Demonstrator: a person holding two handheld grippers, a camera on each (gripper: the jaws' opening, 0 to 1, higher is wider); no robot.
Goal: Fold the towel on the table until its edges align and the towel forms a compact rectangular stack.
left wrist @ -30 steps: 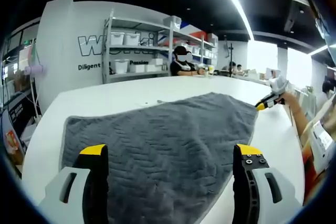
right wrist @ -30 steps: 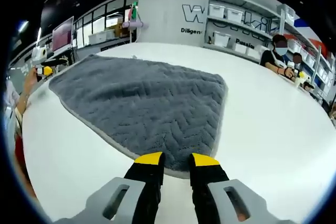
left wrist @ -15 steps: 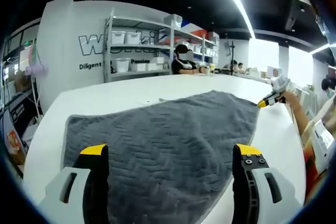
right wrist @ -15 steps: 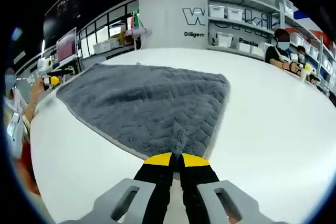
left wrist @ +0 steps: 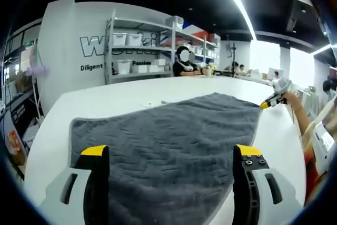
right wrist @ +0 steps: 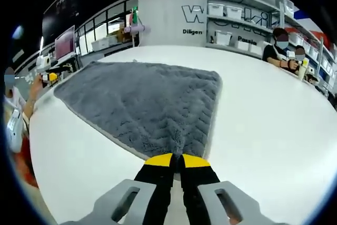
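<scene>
A grey towel (left wrist: 168,140) with a zigzag weave lies spread flat on the white table (left wrist: 105,101). My left gripper (left wrist: 171,156) hovers over the towel's near edge with its jaws wide apart and nothing between them. In the right gripper view the towel (right wrist: 142,96) stretches away from me, and my right gripper (right wrist: 176,158) is shut on its near corner, where the cloth puckers upward. The right gripper (left wrist: 271,100) also appears far off in the left gripper view, at the towel's far right corner, held by a person's hand.
The white table (right wrist: 263,125) is broad and bare to the right of the towel. Shelves with white bins (left wrist: 134,51) stand behind it, and seated people (left wrist: 184,64) are at the far edge. A person's hand (right wrist: 37,85) shows at the left.
The right gripper has closed its jaws on the towel's near corner and pinched it up. The left gripper stays open; its view has shifted slightly.
</scene>
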